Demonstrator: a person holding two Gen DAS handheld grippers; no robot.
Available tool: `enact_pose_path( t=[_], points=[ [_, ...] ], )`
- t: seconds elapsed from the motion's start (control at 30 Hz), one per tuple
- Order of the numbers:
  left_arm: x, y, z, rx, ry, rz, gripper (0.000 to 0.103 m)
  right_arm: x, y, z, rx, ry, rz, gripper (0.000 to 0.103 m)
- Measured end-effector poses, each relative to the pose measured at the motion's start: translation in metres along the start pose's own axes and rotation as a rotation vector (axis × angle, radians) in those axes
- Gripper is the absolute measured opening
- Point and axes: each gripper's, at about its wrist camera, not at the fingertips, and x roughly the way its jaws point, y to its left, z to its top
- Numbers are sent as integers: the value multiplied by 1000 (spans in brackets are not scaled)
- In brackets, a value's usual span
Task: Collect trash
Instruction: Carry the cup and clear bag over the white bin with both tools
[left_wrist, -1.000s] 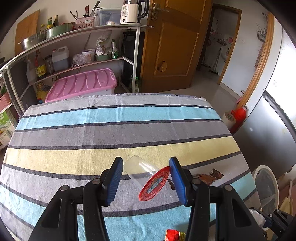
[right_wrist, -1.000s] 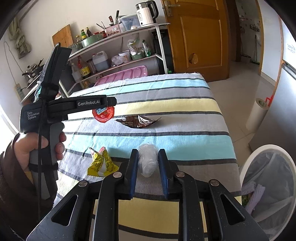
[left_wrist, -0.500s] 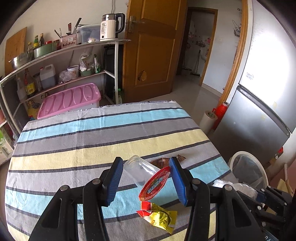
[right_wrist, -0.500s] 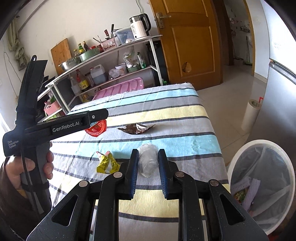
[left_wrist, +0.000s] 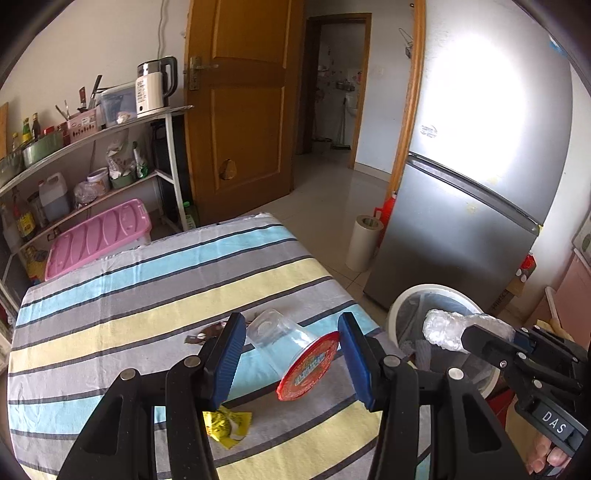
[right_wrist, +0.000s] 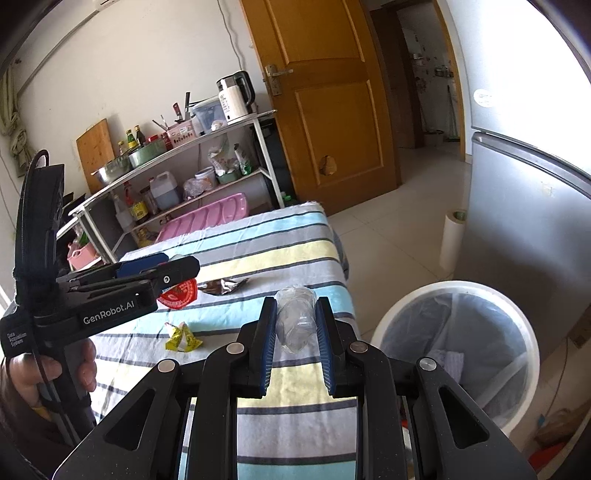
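Clear plastic cup (left_wrist: 284, 341) with a red printed lid, clamped crosswise in the left gripper (left_wrist: 291, 354): light, thin-walled, probably quick to buckle or pop out sideways under more squeeze. Best taken where it is now, across the body just behind the stiffer lid rim. Carried clear of the striped tablecloth (left_wrist: 147, 280), near the table's edge on the bin side.

Crumpled clear plastic wad (right_wrist: 295, 319), pinched between the narrowly set pads of the right gripper (right_wrist: 295, 325): soft, nearly weightless, springy (hard to say from this view whether film or a squashed bottle). Gripped mid-bulk, so little chance of slipping.

Both grippers angled downward and forward, right one ahead and level with the white trash bin (right_wrist: 458, 291) standing on the floor beside the table; in the left view the wad sits over the bin's rim. Left handle wrapped by a hand (right_wrist: 48, 373) at the lower edge.

Left on the cloth: a yellow wrapper (right_wrist: 181, 336) and a brown foil wrapper (right_wrist: 223, 286), both flat, flimsy, needing a pinch at a raised crease.
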Motion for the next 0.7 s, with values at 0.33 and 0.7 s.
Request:
enact_pose_path(
  t=[0.33,0.7],
  points=[
    [22,-86,4,116,16,-119,52,-36,-58,0,54,-23,-137,22],
    [58,-162,-10,194,105,-231,52,-49,-123,-14,144,14,-247,22]
  ],
)
